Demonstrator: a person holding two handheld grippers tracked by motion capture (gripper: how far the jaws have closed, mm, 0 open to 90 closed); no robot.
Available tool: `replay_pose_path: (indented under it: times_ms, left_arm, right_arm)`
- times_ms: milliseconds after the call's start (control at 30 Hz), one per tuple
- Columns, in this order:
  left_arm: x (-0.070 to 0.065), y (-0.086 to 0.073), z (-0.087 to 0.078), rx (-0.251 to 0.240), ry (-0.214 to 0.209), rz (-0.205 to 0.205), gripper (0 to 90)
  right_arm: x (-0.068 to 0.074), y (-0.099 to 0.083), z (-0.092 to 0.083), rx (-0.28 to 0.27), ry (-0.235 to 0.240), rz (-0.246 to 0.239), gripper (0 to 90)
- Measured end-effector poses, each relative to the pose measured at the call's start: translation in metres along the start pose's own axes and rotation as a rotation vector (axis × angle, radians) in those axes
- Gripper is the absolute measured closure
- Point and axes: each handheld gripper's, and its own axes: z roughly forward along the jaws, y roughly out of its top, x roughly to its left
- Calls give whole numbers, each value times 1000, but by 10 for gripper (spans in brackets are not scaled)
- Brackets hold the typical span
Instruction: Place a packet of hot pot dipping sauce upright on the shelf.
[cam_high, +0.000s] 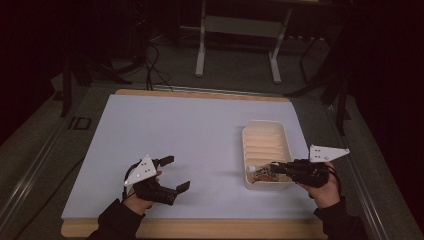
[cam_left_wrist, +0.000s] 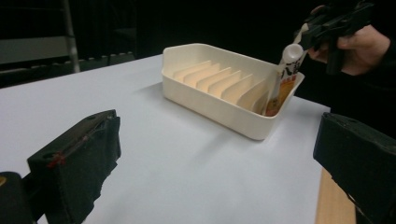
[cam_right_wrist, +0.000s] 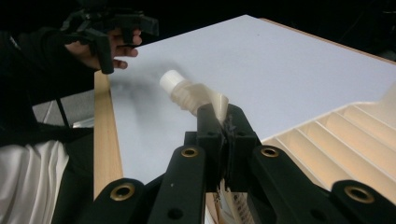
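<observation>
right gripper (cam_high: 278, 168) clenched on a tube (cam_left_wrist: 286, 77) with a white cap, standing in the near end slot of a cream rack (cam_high: 266, 137). left gripper (cam_high: 175, 173) spread apart, holding nothing, above the white table (cam_high: 175, 125).

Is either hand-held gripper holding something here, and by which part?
Right hand-held gripper pinches the squeeze pouch just below its white cap; left hand-held gripper holds nothing.

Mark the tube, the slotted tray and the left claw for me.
tube (cam_left_wrist: 293, 52): left gripper view, its white cap.
slotted tray (cam_high: 264, 124): high view, far rim.
left claw (cam_high: 174, 173): high view, gap between its open jaws.
</observation>
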Motion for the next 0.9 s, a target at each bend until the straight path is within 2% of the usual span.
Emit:
replay_pose_path:
  times_ms: [200,267,300,333,367,433,533,600,633,667,700,767,867,900]
  left_arm:
    - [0,-1,1,6,3,6,8]
    - [0,-2,1,8,5,8,8]
    - [0,-2,1,10,4,7,8]
    - [0,-2,1,9,2,1,8]
    - [0,-3,2,13,2,1,8]
    - [0,-3,2,12,1,1,8]
    - [0,-3,2,17,4,10,8]
    - [-1,-3,2,17,4,14,8]
    - [-1,-3,2,17,1,15,8]
    - [-1,-3,2,18,0,14,8]
    - [-1,-3,2,16,-1,14,8]
    - [-1,-2,1,16,0,18,8]
    - [-1,-1,1,15,4,22,8]
    - [-1,-1,0,13,6,22,8]
  right_arm:
    - [2,-5,-8,5,-44,10,846]
    - [2,-5,-9,6,-49,17,813]
    - [3,-5,-12,-11,-60,43,751]
    - [3,-5,-12,-11,-60,43,751]
    - [3,-3,-14,-10,-80,38,702]
    - [4,1,-14,-12,-91,46,676]
    - [8,10,-16,-28,-116,27,606]
    - [10,14,-16,-39,-124,18,597]
    - [15,24,-17,-53,-136,-8,562]
    - [15,24,-17,-53,-136,-8,562]
    - [20,34,-17,-60,-156,-31,520]
    - [23,37,-16,-64,-157,-43,511]
    - [31,51,-12,-84,-154,-68,453]
    - [38,59,-5,-89,-147,-82,375]
